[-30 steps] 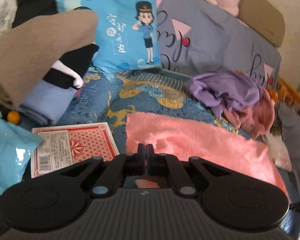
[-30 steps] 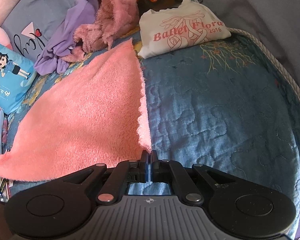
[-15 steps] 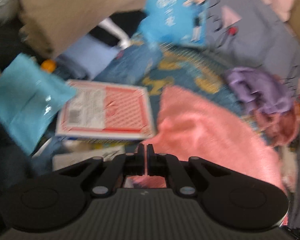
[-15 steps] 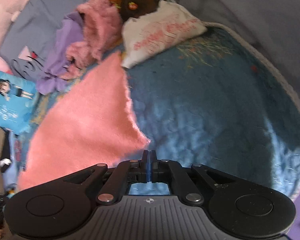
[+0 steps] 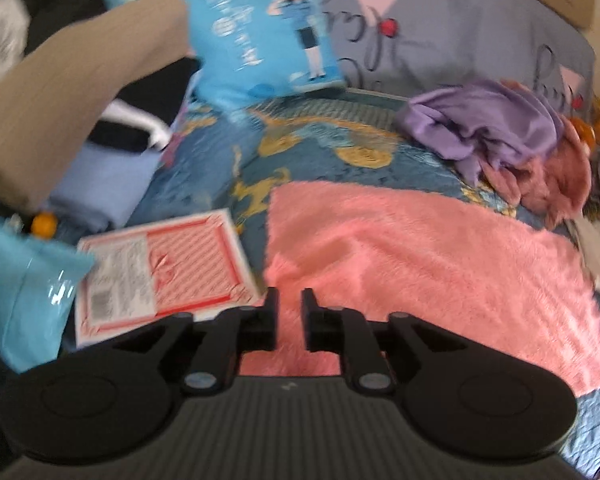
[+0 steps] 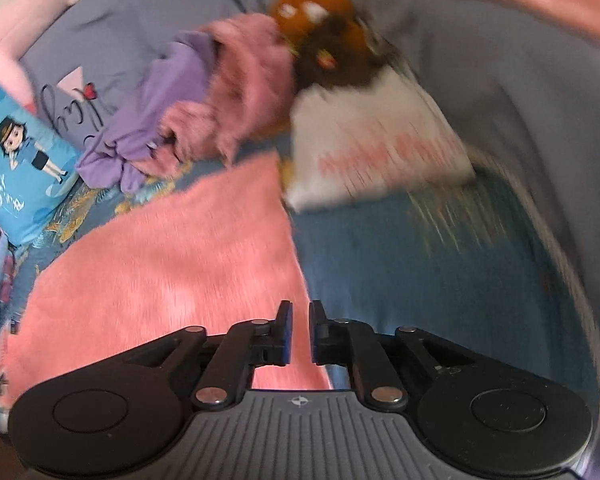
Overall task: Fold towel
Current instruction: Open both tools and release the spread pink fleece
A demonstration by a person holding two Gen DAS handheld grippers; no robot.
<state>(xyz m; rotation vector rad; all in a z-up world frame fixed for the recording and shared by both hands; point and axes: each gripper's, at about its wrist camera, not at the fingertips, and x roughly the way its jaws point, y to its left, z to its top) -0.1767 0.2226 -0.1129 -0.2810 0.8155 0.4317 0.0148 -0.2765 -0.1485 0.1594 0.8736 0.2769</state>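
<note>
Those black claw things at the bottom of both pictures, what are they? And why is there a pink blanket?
Each claw is a gripper, a two-finger pincher that a person holds, one in each hand. A little camera sits on each one and looks forward along its fingers, so you see the left gripper in one picture and the right gripper in the other. Both have their fingers a bit apart, holding nothing. The pink thing is a fluffy towel lying flat on a blue quilt on a bed. The job is to fold it. Around it lie a red patterned packet, a blue cartoon pillow, a heap of purple and pink clothes, a white printed shirt and a brown stuffed toy.
</note>
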